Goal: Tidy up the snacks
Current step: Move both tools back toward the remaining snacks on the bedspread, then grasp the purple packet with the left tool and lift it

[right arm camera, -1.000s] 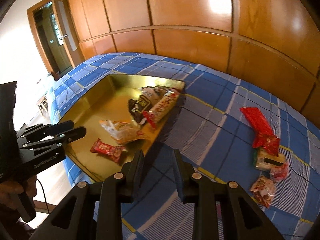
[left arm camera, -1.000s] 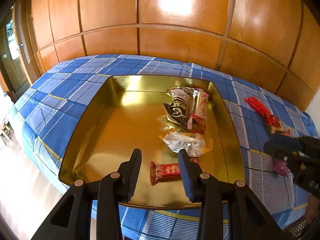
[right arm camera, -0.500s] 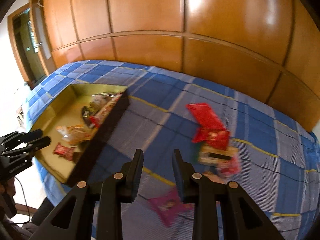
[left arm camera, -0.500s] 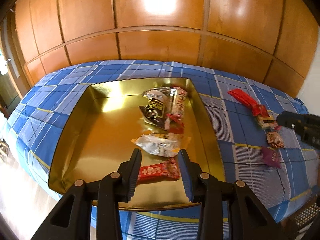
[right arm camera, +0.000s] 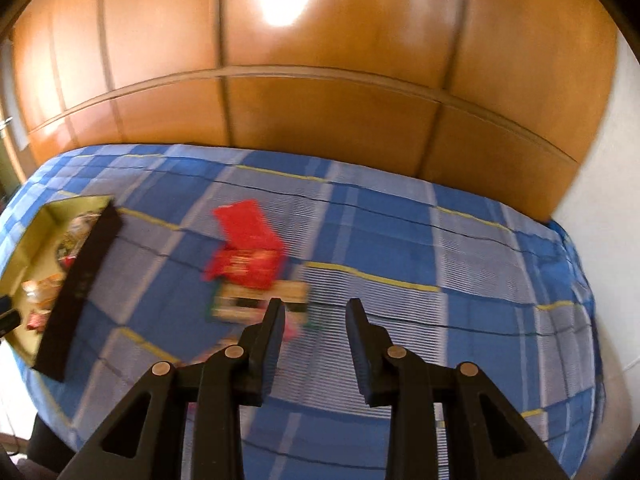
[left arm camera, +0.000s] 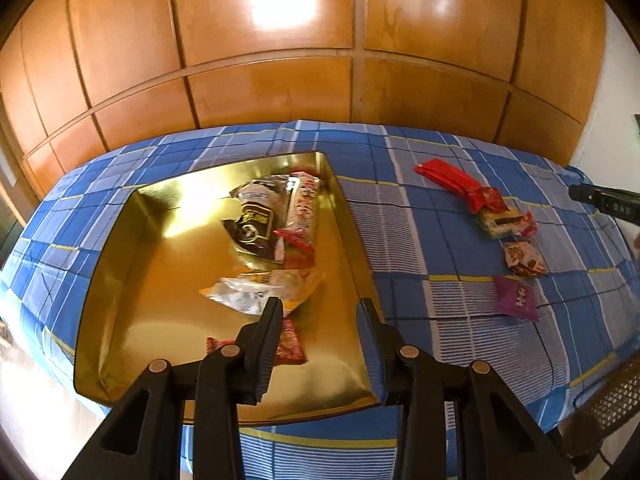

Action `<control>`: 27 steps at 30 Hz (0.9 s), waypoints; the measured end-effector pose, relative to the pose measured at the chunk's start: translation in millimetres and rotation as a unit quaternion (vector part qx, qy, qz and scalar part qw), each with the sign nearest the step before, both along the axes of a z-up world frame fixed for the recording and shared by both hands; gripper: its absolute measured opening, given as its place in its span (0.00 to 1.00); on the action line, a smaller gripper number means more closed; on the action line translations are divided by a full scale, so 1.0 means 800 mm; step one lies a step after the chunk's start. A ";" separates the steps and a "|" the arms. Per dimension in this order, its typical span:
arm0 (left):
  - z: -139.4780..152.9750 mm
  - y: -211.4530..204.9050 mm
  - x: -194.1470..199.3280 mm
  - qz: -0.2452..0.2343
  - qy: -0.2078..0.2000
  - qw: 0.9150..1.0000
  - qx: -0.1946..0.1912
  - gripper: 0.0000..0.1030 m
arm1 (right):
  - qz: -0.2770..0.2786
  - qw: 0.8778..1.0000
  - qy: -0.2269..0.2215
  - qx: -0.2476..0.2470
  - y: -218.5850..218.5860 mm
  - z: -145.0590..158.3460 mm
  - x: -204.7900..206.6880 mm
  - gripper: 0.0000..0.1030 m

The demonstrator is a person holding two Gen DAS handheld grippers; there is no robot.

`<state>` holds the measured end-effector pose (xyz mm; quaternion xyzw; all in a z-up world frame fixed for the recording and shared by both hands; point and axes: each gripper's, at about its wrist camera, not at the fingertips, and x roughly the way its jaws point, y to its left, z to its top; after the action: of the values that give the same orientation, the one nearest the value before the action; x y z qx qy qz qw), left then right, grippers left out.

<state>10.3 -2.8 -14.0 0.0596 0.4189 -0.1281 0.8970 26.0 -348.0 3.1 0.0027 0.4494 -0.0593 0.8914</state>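
Note:
A gold tray (left arm camera: 132,280) on the blue checked cloth holds several snack packets, among them a dark packet (left arm camera: 252,228) and a small red packet (left arm camera: 290,346). My left gripper (left arm camera: 320,316) is open and empty above the tray's near right corner. Loose snacks lie on the cloth to the right: a long red packet (left arm camera: 444,174), a yellow box (left arm camera: 500,222) and a purple packet (left arm camera: 516,304). My right gripper (right arm camera: 316,320) is open and empty above the cloth, just right of the red packet (right arm camera: 246,248) and the box (right arm camera: 248,304), both blurred.
Wooden wall panels (left arm camera: 280,80) stand behind the table. The tray (right arm camera: 60,288) shows at the left edge of the right wrist view. The right gripper's tip (left arm camera: 604,200) shows at the right of the left wrist view. The cloth's near edge drops off close below both grippers.
Both grippers have swung to the right. The tray has slid left in both views and the loose snacks have come under the right gripper. Both stay open.

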 end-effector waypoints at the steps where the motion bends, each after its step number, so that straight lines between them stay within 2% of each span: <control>1: 0.000 -0.003 0.000 -0.003 0.000 1.000 0.001 0.38 | -0.009 1.000 0.003 0.000 -0.010 -0.004 0.001 0.31; 5: 0.000 -0.017 -0.001 -0.017 0.002 1.000 0.005 0.38 | -0.067 0.998 0.010 0.018 -0.062 -0.029 -0.003 0.31; 7: -0.001 -0.025 -0.003 -0.024 0.003 1.000 0.007 0.38 | -0.113 0.992 0.045 0.035 -0.085 -0.046 0.000 0.31; 8: -0.001 -0.030 -0.003 -0.028 0.004 1.000 0.007 0.38 | -0.125 0.990 0.046 0.044 -0.093 -0.047 0.000 0.31; 12: -0.003 -0.042 -0.005 -0.041 0.007 0.999 0.010 0.38 | -0.142 0.986 0.032 0.082 -0.106 -0.042 -0.005 0.31; 27: -0.015 -0.090 -0.010 -0.087 0.022 0.996 0.023 0.38 | -0.158 0.982 0.030 0.099 -0.114 -0.043 -0.005 0.31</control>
<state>2.3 -74.6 -25.9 0.1139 0.4347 -0.1975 0.8713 22.3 -439.5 -31.3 0.1601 0.4739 -0.1544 0.8521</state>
